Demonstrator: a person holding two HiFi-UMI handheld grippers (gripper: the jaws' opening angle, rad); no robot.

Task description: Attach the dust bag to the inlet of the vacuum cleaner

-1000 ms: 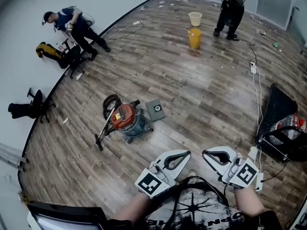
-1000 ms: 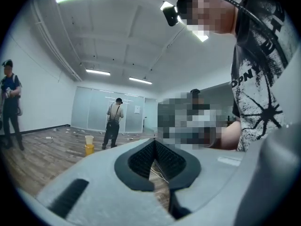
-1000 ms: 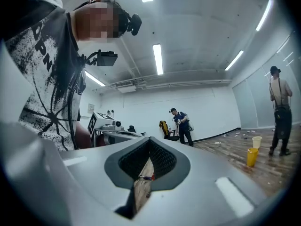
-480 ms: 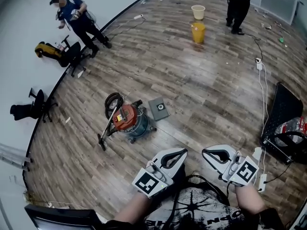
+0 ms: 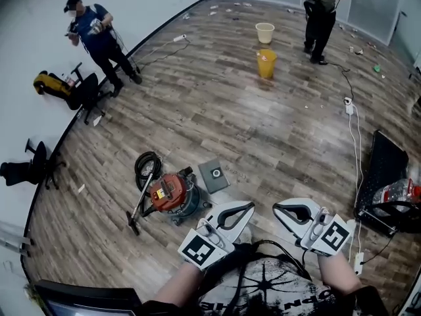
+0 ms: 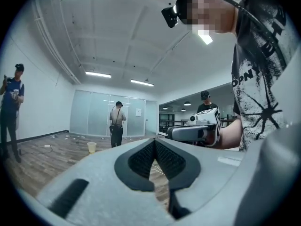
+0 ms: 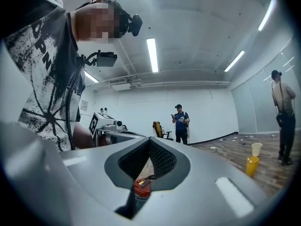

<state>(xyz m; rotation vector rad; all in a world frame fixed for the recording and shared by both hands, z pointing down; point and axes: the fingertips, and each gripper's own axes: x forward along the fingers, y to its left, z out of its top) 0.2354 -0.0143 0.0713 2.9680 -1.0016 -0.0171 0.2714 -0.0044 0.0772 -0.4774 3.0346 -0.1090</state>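
The vacuum cleaner (image 5: 168, 196) stands on the wood floor: red lid, blue-grey drum, a coiled black hose (image 5: 146, 165) and a wand (image 5: 136, 209). The dust bag (image 5: 214, 175), a flat grey square with a round hole, lies on the floor just right of it. My left gripper (image 5: 250, 207) and right gripper (image 5: 275, 210) hang level in front of my body, right of the vacuum and above the floor, both shut and empty. In the left gripper view the left gripper (image 6: 154, 141) is shut, the right gripper (image 6: 194, 131) beside it. In the right gripper view the vacuum's red lid (image 7: 142, 187) shows below the shut right gripper (image 7: 150, 140).
A yellow bucket (image 5: 266, 63) and a cream bucket (image 5: 265, 31) stand far back. People stand at the back left (image 5: 95, 38) and back right (image 5: 320, 8). Office chairs (image 5: 72, 87) line the left wall. A white power strip and cable (image 5: 348, 103) and a black case (image 5: 381, 170) lie at the right.
Both shut grippers have travelled with me toward the vacuum, which now sits closer and lower left in the head view. The person at the back left has stood upright.
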